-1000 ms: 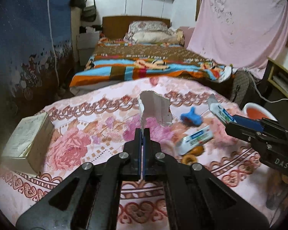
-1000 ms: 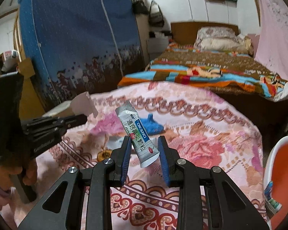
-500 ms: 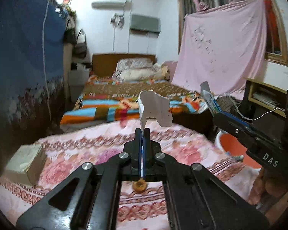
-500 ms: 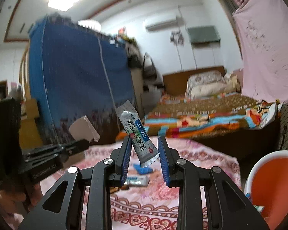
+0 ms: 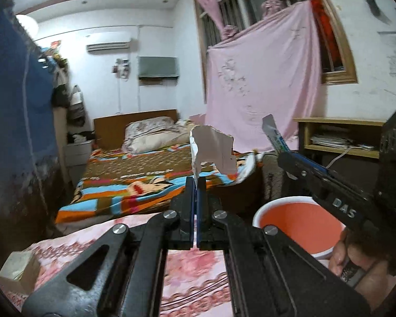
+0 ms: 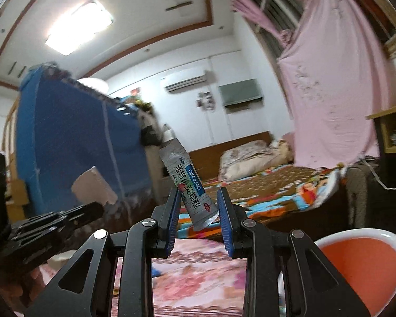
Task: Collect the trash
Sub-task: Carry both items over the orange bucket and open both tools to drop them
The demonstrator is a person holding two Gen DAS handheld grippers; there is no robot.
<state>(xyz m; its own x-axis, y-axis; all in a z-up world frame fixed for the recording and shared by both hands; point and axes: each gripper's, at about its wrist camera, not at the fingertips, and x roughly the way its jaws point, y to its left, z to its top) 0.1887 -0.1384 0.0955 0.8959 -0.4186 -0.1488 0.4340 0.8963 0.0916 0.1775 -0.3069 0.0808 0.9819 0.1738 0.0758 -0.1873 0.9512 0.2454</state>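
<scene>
My left gripper [image 5: 196,182] is shut on a torn piece of pale cardboard [image 5: 212,150] that stands up from its tips, held high above the floral table [image 5: 192,269]. My right gripper [image 6: 198,202] is shut on a silver and blue medicine sachet [image 6: 188,185], which sticks up tilted between its pads. In the left wrist view the right gripper [image 5: 285,158] is at the right with the sachet [image 5: 273,134], above an orange bin with a white rim [image 5: 298,222]. The bin also shows at the lower right of the right wrist view [image 6: 367,261]. The left gripper and cardboard [image 6: 95,187] appear at its left.
A tan box [image 5: 18,269] sits at the table's left edge. A small blue item [image 6: 157,272] lies on the table. A bed with a striped blanket [image 5: 134,185] is behind, a blue wardrobe [image 6: 74,142] at left, a wooden shelf [image 5: 340,140] at right.
Both grippers have lifted and tilted up with their trash; the table has dropped low in view. The orange bin now sits closer, below the right gripper.
</scene>
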